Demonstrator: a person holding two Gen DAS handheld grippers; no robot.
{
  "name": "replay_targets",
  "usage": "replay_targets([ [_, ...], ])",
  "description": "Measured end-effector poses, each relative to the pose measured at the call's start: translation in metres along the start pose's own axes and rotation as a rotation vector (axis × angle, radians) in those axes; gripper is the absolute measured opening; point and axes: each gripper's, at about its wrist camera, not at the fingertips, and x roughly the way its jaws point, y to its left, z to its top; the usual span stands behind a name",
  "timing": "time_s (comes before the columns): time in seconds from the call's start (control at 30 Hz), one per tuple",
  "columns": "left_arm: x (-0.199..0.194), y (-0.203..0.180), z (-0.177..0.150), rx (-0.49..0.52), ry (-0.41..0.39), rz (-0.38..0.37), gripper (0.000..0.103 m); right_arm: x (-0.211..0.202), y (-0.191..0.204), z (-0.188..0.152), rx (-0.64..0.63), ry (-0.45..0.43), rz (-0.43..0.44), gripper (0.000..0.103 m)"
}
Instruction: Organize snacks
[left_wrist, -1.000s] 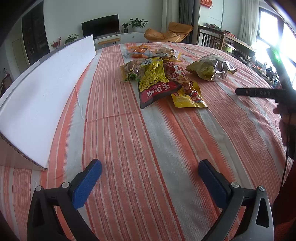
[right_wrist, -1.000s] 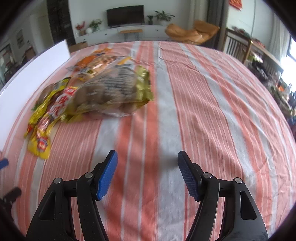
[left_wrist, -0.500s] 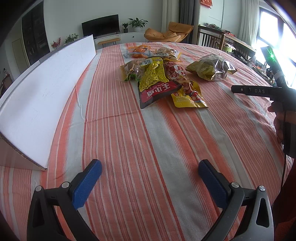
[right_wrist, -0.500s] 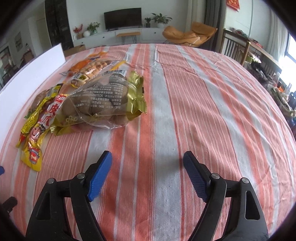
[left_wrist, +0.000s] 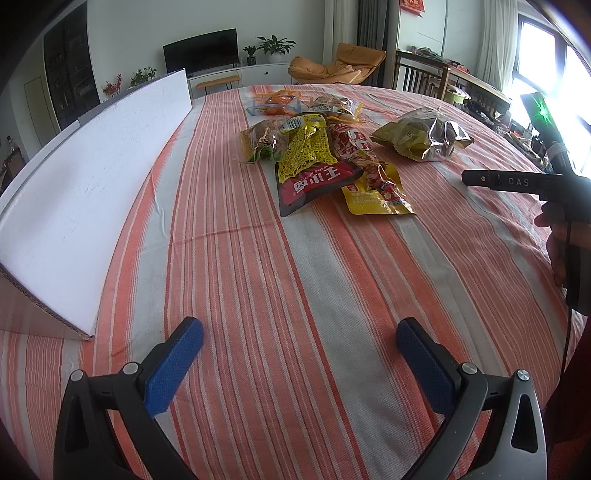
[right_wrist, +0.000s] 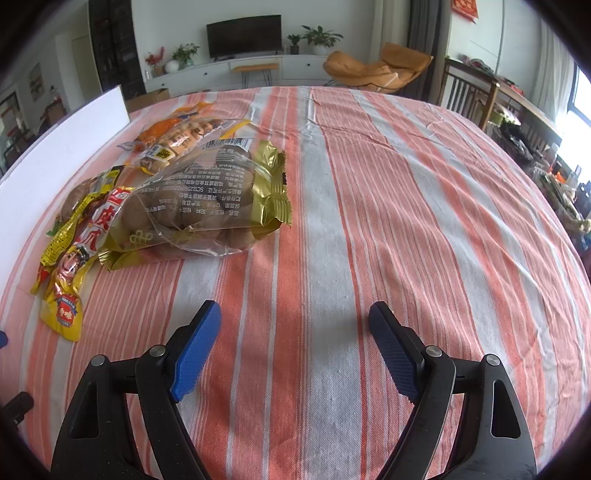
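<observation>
Both the left claw (left_wrist: 299, 354) and the right claw (right_wrist: 295, 345) hover spread wide and empty above the striped counter (right_wrist: 406, 221), the gold-edged chestnut bag (right_wrist: 207, 206) lying ahead-left of the right claw among other snack packets (left_wrist: 317, 166).

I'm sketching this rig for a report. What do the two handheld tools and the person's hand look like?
The left tool and the right tool each have two black plastic arms with cut-out slots and silver rivets, tipped with blue textured pads. From the left wrist view, the right tool's black body is marked "DAS", with a thin black cable hanging below and a green light above it. The bare hand shows only partly.
</observation>
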Motion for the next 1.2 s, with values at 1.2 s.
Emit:
replay_targets([
  [1.2,-0.001,0.035,0.056,-0.214,0.07,-0.199,0.103,0.0,0.0,0.0,0.003,-0.001,0.0,0.085],
])
